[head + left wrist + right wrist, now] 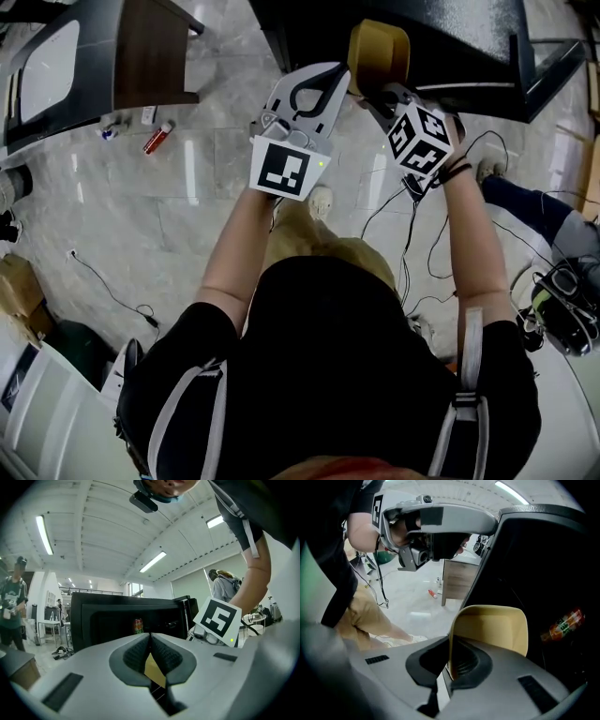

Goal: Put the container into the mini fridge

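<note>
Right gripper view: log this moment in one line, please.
right gripper: shut on yellow container | left gripper: jaws together | mini fridge: open, drink inside

red tube (157, 138) on floor (187, 225), wooden cabinet (155, 47)

Glossy grey floor (187, 187) carries a red bottle (157, 137) and black cables (142, 311).

black short-sleeved shirt (328, 356), pale grey shoulder straps (470, 347), tan trousers (314, 246), dark wristband (457, 172); pale grey left gripper (150, 637) and right gripper (450, 644) carry black-and-white marker cubes (420, 139).
</note>
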`<action>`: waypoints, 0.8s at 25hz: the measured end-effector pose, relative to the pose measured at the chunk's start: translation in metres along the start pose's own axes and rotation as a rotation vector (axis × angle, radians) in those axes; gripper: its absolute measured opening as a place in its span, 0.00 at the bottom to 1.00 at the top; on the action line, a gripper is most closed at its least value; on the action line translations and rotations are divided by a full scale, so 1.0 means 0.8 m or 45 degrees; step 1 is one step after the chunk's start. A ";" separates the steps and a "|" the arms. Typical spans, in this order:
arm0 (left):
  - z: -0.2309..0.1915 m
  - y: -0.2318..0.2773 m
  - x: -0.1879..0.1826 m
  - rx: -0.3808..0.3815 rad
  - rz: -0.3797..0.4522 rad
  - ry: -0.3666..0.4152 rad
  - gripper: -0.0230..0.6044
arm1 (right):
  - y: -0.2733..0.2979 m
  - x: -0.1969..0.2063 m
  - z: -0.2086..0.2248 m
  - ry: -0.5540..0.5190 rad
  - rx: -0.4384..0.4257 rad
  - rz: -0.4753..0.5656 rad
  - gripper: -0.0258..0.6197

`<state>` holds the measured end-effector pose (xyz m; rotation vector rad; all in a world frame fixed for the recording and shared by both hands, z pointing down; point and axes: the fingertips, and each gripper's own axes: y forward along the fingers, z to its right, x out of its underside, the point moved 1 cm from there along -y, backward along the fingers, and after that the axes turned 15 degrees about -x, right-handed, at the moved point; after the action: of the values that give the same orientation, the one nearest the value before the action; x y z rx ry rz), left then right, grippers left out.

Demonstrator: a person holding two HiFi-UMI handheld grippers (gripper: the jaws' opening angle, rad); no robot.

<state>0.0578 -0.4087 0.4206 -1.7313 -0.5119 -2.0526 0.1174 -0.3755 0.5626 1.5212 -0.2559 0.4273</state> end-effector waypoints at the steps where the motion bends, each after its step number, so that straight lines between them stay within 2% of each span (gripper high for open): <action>1: -0.002 0.002 0.002 -0.003 0.005 0.006 0.08 | 0.006 0.004 0.003 -0.005 -0.004 -0.020 0.10; 9: 0.002 0.001 0.004 -0.016 0.019 0.030 0.08 | 0.024 0.034 0.009 -0.006 0.000 -0.106 0.10; 20: -0.012 0.024 0.022 -0.014 0.033 0.030 0.08 | 0.048 0.064 0.077 -0.007 0.068 -0.235 0.10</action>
<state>0.0571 -0.4314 0.4369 -1.7090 -0.4700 -2.0589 0.1536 -0.4313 0.6218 1.5828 -0.1076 0.2849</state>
